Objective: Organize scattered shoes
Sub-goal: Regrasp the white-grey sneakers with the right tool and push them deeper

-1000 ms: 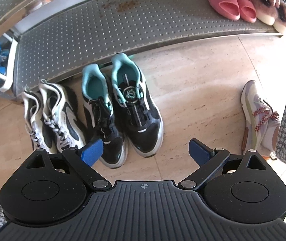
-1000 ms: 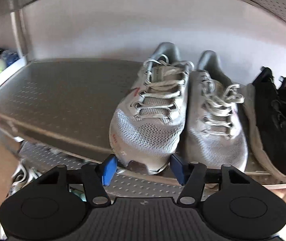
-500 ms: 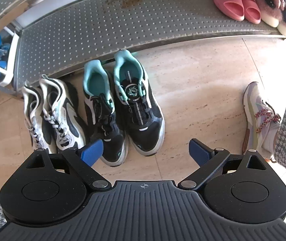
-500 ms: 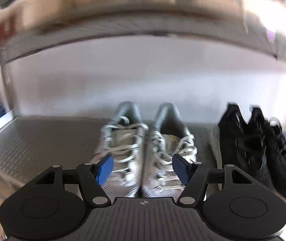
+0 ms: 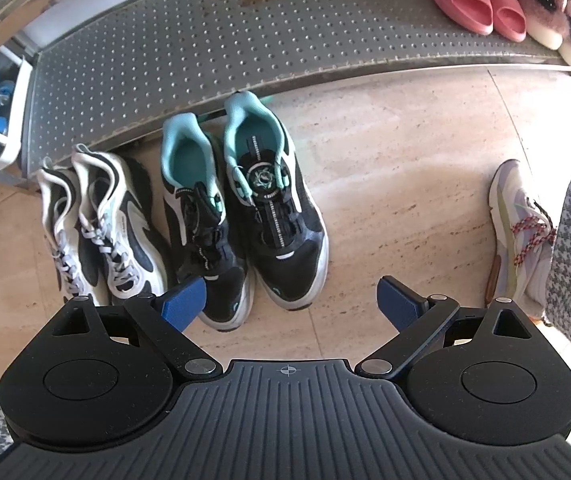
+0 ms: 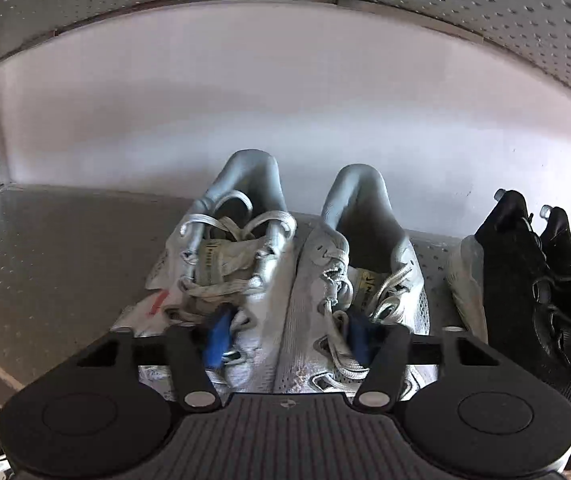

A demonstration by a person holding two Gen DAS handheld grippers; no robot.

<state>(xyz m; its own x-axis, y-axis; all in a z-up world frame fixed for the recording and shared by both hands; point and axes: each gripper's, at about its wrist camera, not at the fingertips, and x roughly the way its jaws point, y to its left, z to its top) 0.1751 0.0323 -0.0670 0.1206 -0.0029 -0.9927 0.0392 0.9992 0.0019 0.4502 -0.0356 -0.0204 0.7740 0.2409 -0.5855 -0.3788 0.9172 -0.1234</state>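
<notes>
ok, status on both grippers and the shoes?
Left gripper open, empty, above black-teal pair on floor. Right gripper closing over grey pair on shelf. Black pair close beside.

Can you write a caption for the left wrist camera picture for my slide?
Open left gripper hovers over black-and-teal sneakers on the floor beside a metal shoe rack.
</notes>
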